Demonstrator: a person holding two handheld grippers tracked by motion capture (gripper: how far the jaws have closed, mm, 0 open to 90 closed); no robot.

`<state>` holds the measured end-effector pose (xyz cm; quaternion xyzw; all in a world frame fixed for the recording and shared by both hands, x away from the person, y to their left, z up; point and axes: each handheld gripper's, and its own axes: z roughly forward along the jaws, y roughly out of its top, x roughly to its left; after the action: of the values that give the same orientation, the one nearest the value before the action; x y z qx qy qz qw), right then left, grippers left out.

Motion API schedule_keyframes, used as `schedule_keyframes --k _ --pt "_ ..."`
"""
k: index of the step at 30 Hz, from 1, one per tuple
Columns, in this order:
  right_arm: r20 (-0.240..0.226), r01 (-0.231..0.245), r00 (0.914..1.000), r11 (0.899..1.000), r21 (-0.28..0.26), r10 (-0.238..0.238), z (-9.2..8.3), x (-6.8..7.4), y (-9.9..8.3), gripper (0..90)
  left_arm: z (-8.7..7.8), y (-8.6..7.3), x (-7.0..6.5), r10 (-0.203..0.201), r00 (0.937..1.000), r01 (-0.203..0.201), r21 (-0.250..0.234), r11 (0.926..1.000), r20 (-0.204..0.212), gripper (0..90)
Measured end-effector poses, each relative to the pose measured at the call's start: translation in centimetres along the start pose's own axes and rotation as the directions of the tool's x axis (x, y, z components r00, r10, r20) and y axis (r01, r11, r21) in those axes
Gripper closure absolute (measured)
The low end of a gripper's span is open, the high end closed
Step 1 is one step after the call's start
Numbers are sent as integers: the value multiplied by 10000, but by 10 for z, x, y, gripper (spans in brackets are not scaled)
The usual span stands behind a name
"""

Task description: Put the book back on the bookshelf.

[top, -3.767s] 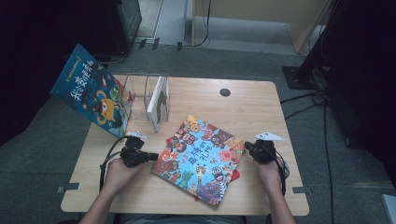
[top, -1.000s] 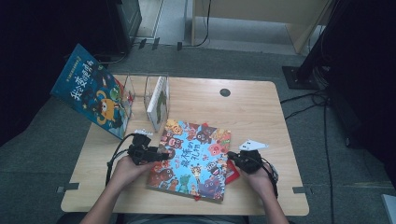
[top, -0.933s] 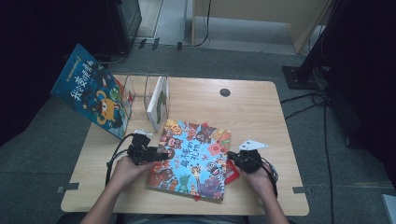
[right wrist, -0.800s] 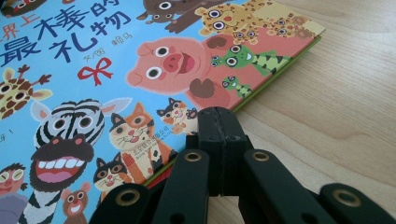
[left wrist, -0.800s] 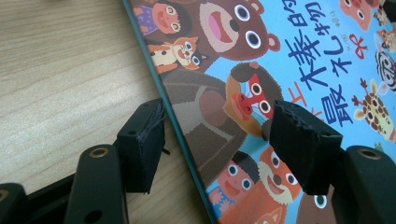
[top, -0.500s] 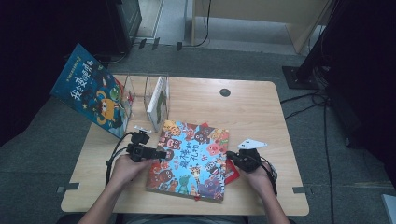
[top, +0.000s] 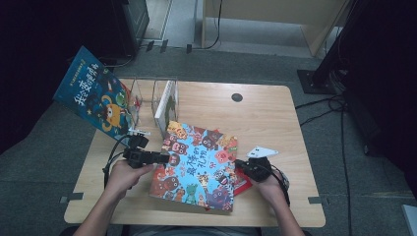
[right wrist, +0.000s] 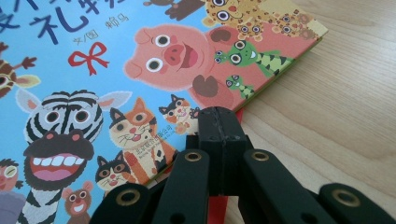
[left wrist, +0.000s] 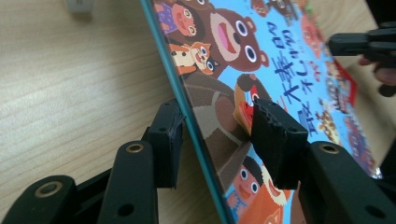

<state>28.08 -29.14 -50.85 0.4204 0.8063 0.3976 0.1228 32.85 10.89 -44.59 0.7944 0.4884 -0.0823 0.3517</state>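
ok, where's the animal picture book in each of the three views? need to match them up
High view: animal picture book lies at table centre, between the left gripper and right gripper.
Left gripper view: its raised teal edge runs between the two jaws, cover at right.
Right gripper view: cover spreads across the upper left, beyond the shut jaws.
Shared landmark: the wooden table.

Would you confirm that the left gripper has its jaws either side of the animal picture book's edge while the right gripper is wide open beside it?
Not quite: the right gripper is shut, jaws pressed together at the animal picture book's edge, as the right gripper view shows. The left gripper does have its jaws either side of the book's edge; they have just been closing.
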Motion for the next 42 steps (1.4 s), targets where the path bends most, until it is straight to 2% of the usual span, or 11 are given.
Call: schedule_keyframes --k 4,6,9,15,23,28,29,32,35,37,42 --pt "-128 54 9999 10000 -30 -55 3 2 1 900 -10 7 -5 -3 9983 5 -39 10000 581 557" --pt "-368 172 9992 9998 -41 -173 7 6 3 900 -18 16 -13 35 9908 -34 -8 10000 1354 570" --pt "-436 568 9974 9983 -112 -573 12 13 5 900 -27 25 -19 92 9928 -88 -38 10000 1192 595" --pt "-502 670 9964 9974 -248 -682 18 19 8 900 -37 43 -27 -186 9949 133 536 9985 988 633" --pt "-528 893 9945 9955 -307 -909 29 29 15 900 -50 63 -36 -421 9987 390 957 9946 301 656" --pt "-543 1085 9924 9936 -317 -1101 34 34 18 900 -53 70 -37 -618 9978 585 1191 9912 246 674" --pt "-576 1182 9911 9923 -364 -1202 36 34 19 900 -50 73 -36 -806 9953 719 1488 9862 535 690" --pt "-577 1355 9889 9902 -333 -1372 39 37 22 900 -43 76 -40 -762 9956 636 2029 9771 545 695" --pt "-497 1573 9861 9872 -265 -1584 41 40 25 892 -48 81 -39 -978 9879 720 2024 9766 1205 753" --pt "-396 1933 9801 9806 -314 -1944 41 41 25 804 -50 85 -42 -908 9903 666 2140 9746 1055 759" --pt "-480 1909 9799 9800 -563 -1937 37 37 26 791 -60 97 -50 -805 9953 661 2325 9704 533 783"
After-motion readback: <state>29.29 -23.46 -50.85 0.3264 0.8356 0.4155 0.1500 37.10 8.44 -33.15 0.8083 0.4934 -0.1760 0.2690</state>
